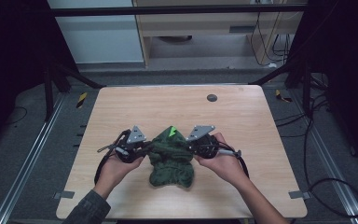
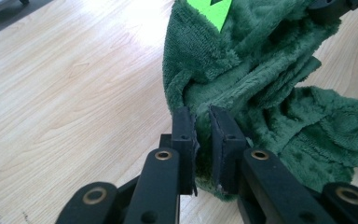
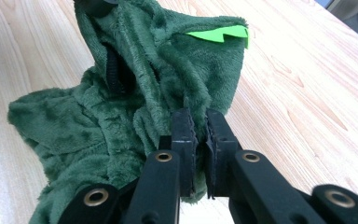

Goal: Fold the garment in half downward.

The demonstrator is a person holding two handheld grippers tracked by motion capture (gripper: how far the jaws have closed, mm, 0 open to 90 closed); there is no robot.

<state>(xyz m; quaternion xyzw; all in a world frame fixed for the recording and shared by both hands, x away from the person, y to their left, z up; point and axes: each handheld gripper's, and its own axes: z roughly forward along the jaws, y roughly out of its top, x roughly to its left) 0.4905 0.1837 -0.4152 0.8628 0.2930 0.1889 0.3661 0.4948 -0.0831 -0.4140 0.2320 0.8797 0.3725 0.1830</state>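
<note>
A dark green fleece garment point(image 1: 170, 158) with a bright green jagged patch point(image 1: 172, 131) lies bunched on the wooden table point(image 1: 177, 105). I hold it from both sides. My left gripper point(image 1: 145, 149) is shut on the garment's left edge, and in the left gripper view the fleece point(image 2: 261, 70) is pinched between the two black pads point(image 2: 186, 135). My right gripper point(image 1: 189, 148) is shut on the right edge, with fleece point(image 3: 121, 102) squeezed between its pads point(image 3: 186, 135). The upper part is lifted between the grippers while the lower part rests on the table.
A small dark round disc point(image 1: 211, 98) sits near the table's far edge. Black frame bars point(image 1: 70, 74) stand at the far corners. Cables point(image 1: 326, 186) trail on the floor at the right. Bare wood surrounds the garment.
</note>
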